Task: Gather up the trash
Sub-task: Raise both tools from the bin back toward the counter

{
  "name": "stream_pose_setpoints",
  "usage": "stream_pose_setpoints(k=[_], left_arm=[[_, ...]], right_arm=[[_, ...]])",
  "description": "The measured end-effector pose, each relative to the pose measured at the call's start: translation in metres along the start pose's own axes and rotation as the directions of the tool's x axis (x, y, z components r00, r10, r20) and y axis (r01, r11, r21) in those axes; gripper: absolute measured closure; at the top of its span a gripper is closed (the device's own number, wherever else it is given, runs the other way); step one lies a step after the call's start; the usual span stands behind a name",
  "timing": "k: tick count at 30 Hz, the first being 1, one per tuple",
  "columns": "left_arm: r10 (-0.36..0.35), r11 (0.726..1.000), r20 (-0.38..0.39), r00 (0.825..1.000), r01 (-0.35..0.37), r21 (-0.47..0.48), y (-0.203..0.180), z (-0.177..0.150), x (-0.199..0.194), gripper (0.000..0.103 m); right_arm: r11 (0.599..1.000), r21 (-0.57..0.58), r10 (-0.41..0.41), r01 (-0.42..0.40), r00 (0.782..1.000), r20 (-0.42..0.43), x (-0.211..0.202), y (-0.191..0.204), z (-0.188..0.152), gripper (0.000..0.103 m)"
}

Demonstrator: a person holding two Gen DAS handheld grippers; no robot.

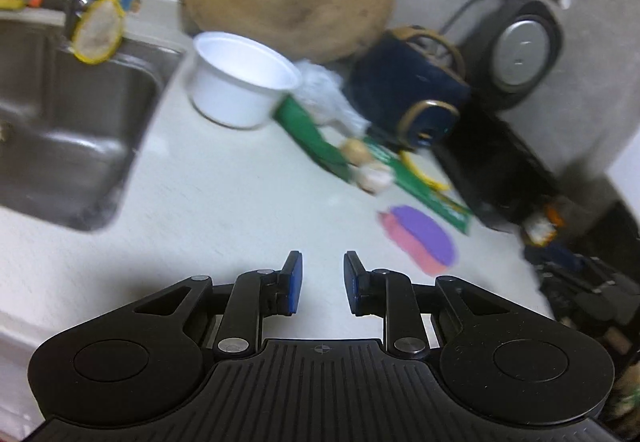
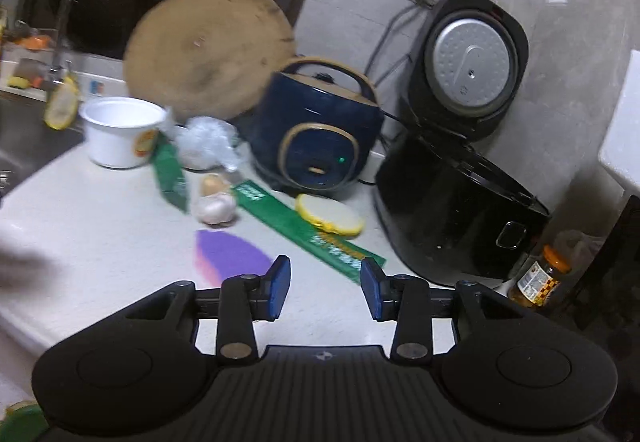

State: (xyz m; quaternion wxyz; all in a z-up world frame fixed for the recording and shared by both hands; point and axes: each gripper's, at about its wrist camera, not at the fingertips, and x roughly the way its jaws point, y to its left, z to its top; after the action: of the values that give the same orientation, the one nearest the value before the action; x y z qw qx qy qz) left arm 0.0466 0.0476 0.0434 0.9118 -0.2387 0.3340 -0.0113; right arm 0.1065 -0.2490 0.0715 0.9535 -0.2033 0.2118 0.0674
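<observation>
Hovering over the counter [image 1: 200, 210], your left gripper [image 1: 322, 282] and right gripper [image 2: 324, 288] both gape partway, empty; the green wrapper [image 2: 304, 230] lies at twelve o'clock of the right.

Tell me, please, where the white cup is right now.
The white cup stands on the counter beside the sink, before the round wooden board.

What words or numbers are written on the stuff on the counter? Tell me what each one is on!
None of it can be read.
Long green wrapper: white print, too blurred.
White cup: orange sticker, too blurred.
Jar with orange lid: checkered label, too small.
Blue rice cooker: a green light, no readable marks.
Black rice cooker: a panel, nothing legible.
</observation>
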Motion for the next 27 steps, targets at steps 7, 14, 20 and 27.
stream_pose_setpoints(k=[7, 14, 20, 27], left_arm=[[0.091, 0.989, 0.131, 0.987, -0.105, 0.101, 0.02, 0.008, -0.011, 0.077], [0.228, 0.962, 0.256, 0.939, -0.258, 0.087, 0.075, 0.024, -0.028, 0.077], [0.256, 0.949, 0.326, 0.91, -0.301, 0.095, 0.103, 0.032, -0.035, 0.077], [0.213, 0.961, 0.416, 0.884, -0.267, 0.075, 0.098, 0.063, -0.066, 0.077]], right_arm=[[0.986, 0.04, -0.161, 0.164, 0.984, -0.07, 0.056, 0.008, -0.019, 0.063], [0.963, 0.154, -0.212, 0.22, 0.975, -0.07, 0.077, 0.035, -0.034, 0.063], [0.934, 0.206, -0.311, 0.291, 0.948, 0.07, 0.064, 0.051, -0.004, 0.063], [0.926, 0.26, -0.328, 0.274, 0.924, 0.195, 0.037, 0.037, 0.06, 0.063]])
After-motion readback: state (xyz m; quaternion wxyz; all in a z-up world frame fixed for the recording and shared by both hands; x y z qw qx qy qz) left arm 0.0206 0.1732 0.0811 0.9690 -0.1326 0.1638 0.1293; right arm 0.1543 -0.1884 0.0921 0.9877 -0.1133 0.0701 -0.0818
